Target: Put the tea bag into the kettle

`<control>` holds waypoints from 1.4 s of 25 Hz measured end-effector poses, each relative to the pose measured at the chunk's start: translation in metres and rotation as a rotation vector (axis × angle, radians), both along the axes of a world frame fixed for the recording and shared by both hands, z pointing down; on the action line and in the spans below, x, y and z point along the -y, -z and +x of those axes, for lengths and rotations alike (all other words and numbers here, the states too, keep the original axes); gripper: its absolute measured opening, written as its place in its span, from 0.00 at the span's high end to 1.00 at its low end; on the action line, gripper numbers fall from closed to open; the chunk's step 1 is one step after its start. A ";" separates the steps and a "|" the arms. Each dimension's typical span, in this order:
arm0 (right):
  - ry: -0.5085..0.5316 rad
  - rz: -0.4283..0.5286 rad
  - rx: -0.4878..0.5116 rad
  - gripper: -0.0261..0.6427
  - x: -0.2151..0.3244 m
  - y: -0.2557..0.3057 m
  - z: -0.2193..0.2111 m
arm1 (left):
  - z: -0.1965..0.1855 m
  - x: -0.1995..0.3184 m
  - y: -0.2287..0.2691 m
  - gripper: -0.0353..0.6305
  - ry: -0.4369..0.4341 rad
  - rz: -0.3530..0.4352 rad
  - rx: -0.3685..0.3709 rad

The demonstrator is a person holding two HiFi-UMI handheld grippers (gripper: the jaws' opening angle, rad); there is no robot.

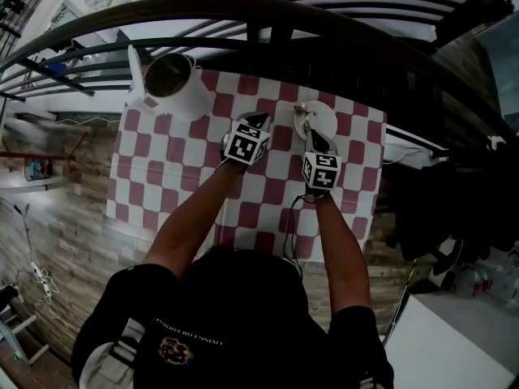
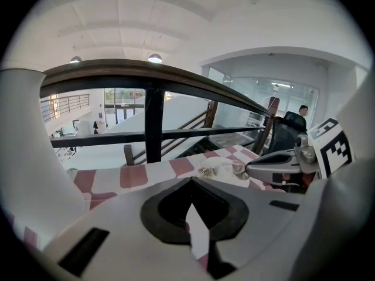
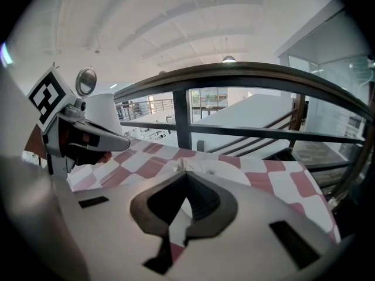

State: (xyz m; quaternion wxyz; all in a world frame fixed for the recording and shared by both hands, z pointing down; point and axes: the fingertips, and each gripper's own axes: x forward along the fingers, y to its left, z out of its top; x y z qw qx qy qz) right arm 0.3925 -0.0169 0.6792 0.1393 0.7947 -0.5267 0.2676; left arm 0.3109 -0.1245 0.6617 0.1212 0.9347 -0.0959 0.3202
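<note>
Head view: kettle [image 1: 174, 83], top open, seen at far left corner of checked tablecloth [image 1: 170, 177]. Tea bag [image 1: 302, 108] seen on white plate [image 1: 324, 124], well apart from kettle. Left gripper [image 1: 258, 120] held over cloth, right gripper [image 1: 312, 136] over plate.
Left gripper view: jaws pressed together, nothing held between them.
Right gripper view: jaws likewise closed and empty. Tea bag [image 3: 177, 167] seen just past tips, on plate [image 3: 222, 171].
</note>
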 end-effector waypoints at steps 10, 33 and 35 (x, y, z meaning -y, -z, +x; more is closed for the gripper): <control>0.053 0.024 -0.013 0.94 0.013 0.012 -0.029 | -0.037 0.011 0.016 0.95 0.054 0.030 -0.014; 0.292 0.058 -0.030 0.94 0.081 0.031 -0.144 | -0.175 0.059 0.040 0.95 0.288 0.070 -0.030; 0.318 0.056 -0.031 0.94 0.087 0.030 -0.158 | -0.191 0.063 0.041 0.95 0.314 0.070 -0.028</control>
